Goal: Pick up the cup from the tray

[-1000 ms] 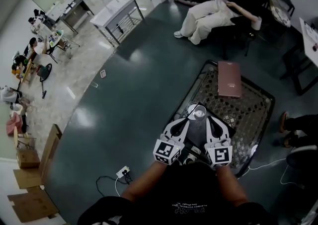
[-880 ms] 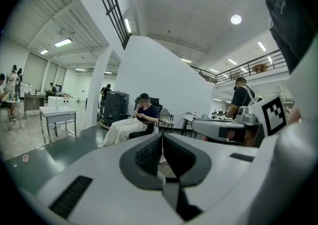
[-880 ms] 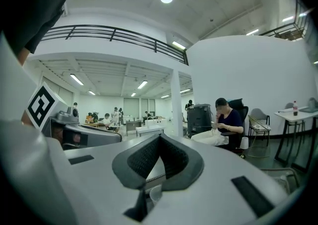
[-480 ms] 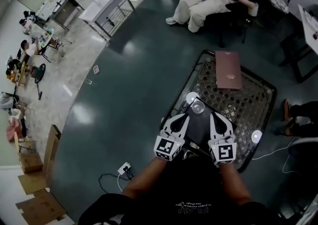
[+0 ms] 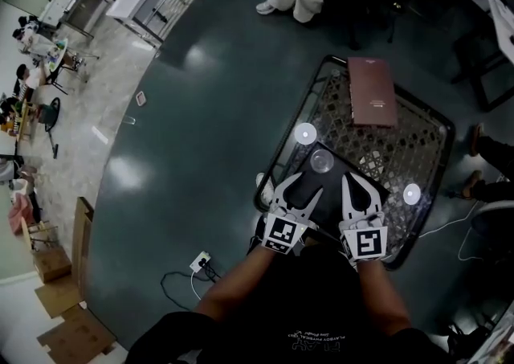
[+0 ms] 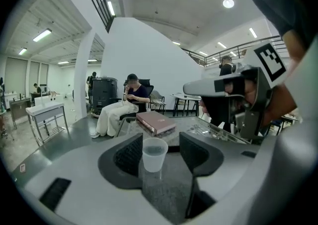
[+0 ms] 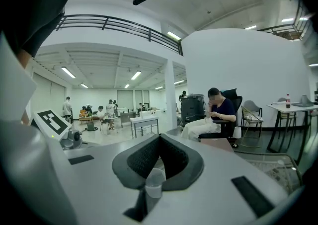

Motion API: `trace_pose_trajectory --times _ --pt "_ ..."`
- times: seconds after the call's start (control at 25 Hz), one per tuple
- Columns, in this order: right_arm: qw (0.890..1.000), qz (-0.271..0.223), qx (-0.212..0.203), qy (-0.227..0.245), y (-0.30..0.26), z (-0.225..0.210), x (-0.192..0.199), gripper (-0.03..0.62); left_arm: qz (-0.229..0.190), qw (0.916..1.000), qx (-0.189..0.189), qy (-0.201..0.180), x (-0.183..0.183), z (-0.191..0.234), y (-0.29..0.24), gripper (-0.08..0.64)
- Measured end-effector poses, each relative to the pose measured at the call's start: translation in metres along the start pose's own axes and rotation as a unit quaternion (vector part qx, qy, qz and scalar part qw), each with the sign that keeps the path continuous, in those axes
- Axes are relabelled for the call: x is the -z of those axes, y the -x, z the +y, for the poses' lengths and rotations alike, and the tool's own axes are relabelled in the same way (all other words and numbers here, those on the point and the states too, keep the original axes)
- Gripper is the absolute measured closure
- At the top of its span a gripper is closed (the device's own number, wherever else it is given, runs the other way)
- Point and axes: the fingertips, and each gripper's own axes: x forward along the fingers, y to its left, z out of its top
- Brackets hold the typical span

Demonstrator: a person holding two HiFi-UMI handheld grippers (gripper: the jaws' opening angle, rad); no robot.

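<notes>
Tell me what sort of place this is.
Probably a large open office or lab hall: an upper-floor railing, a steel work table, and a person seated in an office chair.

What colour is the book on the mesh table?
The book is maroon with a plain cover. It shows best in the head view.

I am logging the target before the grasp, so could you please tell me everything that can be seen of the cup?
The cup is small, translucent whitish, plastic by its look, and tapers from an open rim to a narrower base. It stands upright on the dark tray, near its far edge. The left tool's jaws, now opening, frame it in the left gripper view, but it stands just ahead of them. Only the tray touches it.
</notes>
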Motion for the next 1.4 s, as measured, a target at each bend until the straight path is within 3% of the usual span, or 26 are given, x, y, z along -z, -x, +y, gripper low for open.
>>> trace_pose_trajectory --times 0.08,0.24,0.48,0.8,0.92,1.12,1.4 --pt "1.0 0.002 0.0 -0.003 0.0 0.001 0.003 0.595 0.014 0.9999 0.002 -0.003 0.011 0.0 -0.006 0.281" --pt "1.0 0.008 0.0 -0.006 -0.002 0.003 0.013 0.595 0.035 0.9992 0.011 -0.014 0.029 0.0 -0.022 0.239" --pt "1.0 0.018 0.006 -0.015 -0.001 0.002 0.024 0.595 0.059 0.998 0.008 -0.019 0.045 0.012 -0.054 0.227" --pt "0.999 0.032 0.009 -0.026 0.002 -0.003 0.031 0.595 0.076 0.9944 0.035 -0.064 0.052 0.013 -0.088 0.218" --pt "0.999 0.015 0.005 -0.039 0.001 0.0 0.029 0.595 0.079 0.9926 0.039 -0.084 0.054 0.01 -0.091 0.218" --pt "0.999 0.008 -0.004 -0.05 0.001 0.004 0.03 0.595 0.083 0.9933 0.019 -0.079 0.053 0.013 -0.095 0.221" --pt "0.999 0.008 -0.012 -0.045 0.004 0.007 0.03 0.595 0.071 0.9945 0.024 -0.074 0.043 0.014 -0.099 0.238"
